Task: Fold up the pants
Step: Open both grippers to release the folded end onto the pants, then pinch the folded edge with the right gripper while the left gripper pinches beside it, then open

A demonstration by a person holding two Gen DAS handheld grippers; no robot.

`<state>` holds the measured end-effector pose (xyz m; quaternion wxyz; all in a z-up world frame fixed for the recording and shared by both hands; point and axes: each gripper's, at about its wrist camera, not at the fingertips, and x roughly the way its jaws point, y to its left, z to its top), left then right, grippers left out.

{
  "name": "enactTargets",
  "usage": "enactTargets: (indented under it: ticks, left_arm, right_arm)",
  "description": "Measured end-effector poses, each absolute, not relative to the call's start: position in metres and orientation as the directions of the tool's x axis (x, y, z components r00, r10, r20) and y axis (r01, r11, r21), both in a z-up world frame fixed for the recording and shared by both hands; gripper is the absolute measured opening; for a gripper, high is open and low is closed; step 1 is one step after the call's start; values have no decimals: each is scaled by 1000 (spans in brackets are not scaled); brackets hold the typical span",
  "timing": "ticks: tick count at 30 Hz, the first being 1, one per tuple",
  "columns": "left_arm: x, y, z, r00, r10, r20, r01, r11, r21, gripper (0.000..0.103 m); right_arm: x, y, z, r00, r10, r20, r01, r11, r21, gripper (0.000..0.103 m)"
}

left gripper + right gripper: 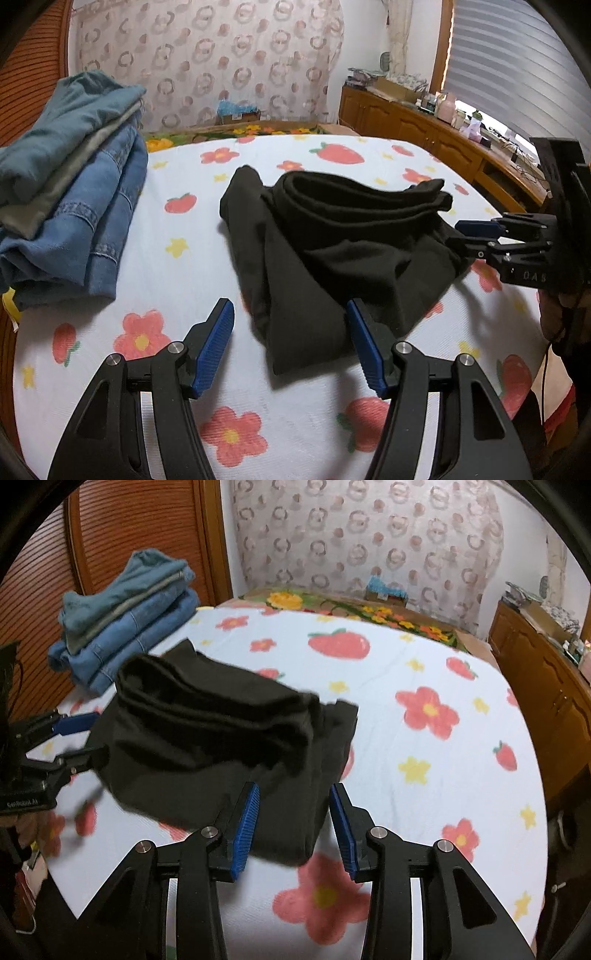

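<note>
Black pants (332, 236) lie bunched, half-folded, mid-bed (184, 229) on a strawberry-and-flower sheet. The left gripper (291, 343) gapes wide at their near edge, holding nothing; the right gripper (293, 827) is open too — cloth between its fingers, unpinched. Its body reads "DAS"; the left's, "GenRobot.AI". Folded jeans (92, 206) are stacked far left.

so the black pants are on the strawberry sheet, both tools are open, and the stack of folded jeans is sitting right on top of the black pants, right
Not quite. The stack of folded blue denim jeans sits apart from the black fabric pants, beside them near the wooden slatted panel, not on top. The right wrist view shows bare flower-and-strawberry printed sheet between them. The rest holds: the left tool and right tool are both open.
</note>
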<state>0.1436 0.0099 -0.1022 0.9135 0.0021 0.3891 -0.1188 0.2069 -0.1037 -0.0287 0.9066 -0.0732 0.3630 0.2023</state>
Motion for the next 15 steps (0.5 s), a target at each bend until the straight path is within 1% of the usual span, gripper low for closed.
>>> enactTargets:
  ticks: [3, 5, 7, 10, 15]
  left_arm:
    - [145, 11, -105, 660, -215, -720, 214, 972, -94, 64]
    - [147, 12, -107, 651, -215, -728, 212, 972, -98, 64]
    - [148, 12, -108, 644, -217, -734, 211, 972, -103, 64]
    - [148, 13, -109, 643, -218, -734, 210, 972, -104, 64]
    - [148, 12, -109, 646, -214, -733, 208, 973, -101, 64]
  right_arm:
    - [209, -103, -33, 649, 308, -696, -415, 910, 15, 41]
    - [210, -103, -34, 654, 308, -691, -410, 912, 18, 45]
    - [210, -105, -36, 661, 303, -686, -398, 917, 23, 51]
    - [210, -108, -37, 664, 312, -680, -392, 919, 40, 57]
    - [210, -107, -39, 674, 277, -685, -363, 931, 19, 69]
